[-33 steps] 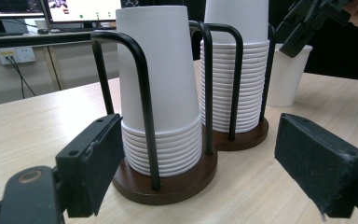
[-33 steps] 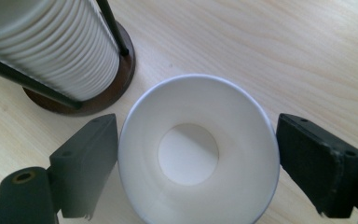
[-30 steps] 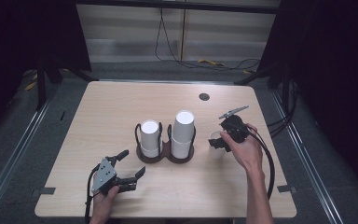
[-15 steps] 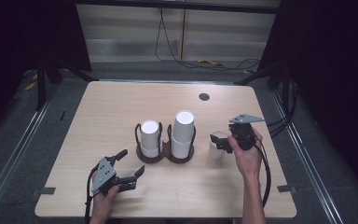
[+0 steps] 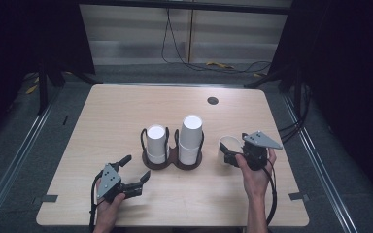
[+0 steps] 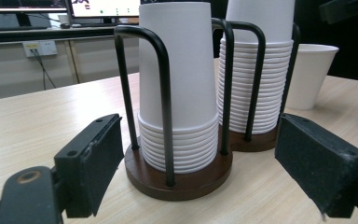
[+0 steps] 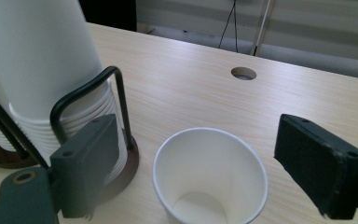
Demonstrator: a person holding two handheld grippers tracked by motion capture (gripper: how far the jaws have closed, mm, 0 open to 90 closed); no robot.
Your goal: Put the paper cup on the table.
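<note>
A dark wooden two-post cup holder (image 5: 172, 162) stands mid-table with two stacks of white paper cups: a shorter one (image 5: 156, 143) on the left and a taller one (image 5: 191, 138) on the right. A single white paper cup (image 5: 228, 144) stands upright, mouth up, just right of the holder. My right gripper (image 5: 231, 155) is open at that cup's near side. In the right gripper view the cup (image 7: 209, 179) sits between the wide jaws, touching neither. My left gripper (image 5: 135, 169) is open, low near the front edge, facing the shorter stack (image 6: 179, 88).
The light wooden table (image 5: 116, 116) has a round cable hole (image 5: 212, 101) at the back right. The black wire hoops (image 6: 161, 98) of the holder rise beside each stack. Dark floor and rails surround the table. A cable trails from the right gripper toward the front edge.
My right gripper has drawn back from above the single cup toward the table's front and sunk lower. The cup stays where it was. The left gripper has not moved.
</note>
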